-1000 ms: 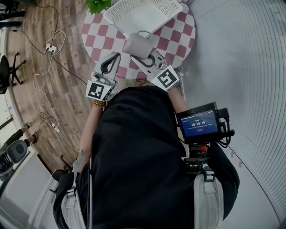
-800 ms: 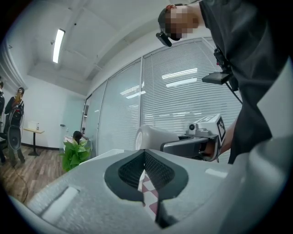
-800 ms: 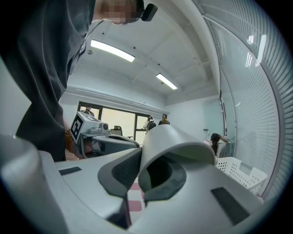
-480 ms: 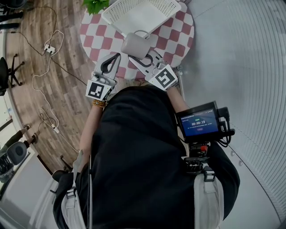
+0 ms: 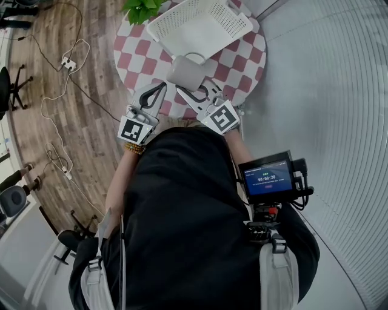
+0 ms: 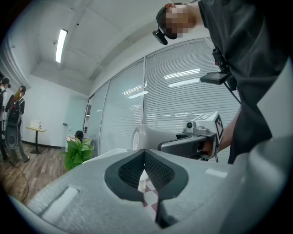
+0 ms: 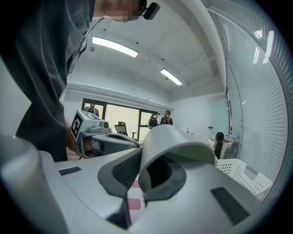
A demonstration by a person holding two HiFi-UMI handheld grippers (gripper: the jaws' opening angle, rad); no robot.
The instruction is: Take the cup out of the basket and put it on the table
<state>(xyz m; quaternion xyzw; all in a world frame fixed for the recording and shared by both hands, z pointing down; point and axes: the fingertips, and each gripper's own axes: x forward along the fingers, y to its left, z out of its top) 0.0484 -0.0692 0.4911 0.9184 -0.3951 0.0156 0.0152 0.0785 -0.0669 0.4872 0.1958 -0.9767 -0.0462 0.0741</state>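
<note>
The grey cup [image 5: 185,71] hangs over the checkered table [image 5: 242,51], just in front of the white basket [image 5: 159,30]. My right gripper [image 5: 189,91] is shut on the cup's wall. In the right gripper view one jaw sits inside the mouth of the cup [image 7: 169,151] and the other presses on its outside. The cup is tilted with its mouth toward that gripper. My left gripper [image 5: 156,91] hovers beside it on the left, shut with nothing in it. From the left gripper view the cup [image 6: 149,137] shows past the closed left gripper [image 6: 144,153].
A green plant [image 5: 142,7] stands at the table's far left edge, next to the basket [image 7: 242,176]. Wooden floor with cables and a power strip [image 5: 68,63] lies to the left. A blind-covered glass wall runs on the right. People stand far off in the room.
The head camera has shifted a little. The cup stays in the right gripper in front of the basket, and both grippers keep their places relative to it.
</note>
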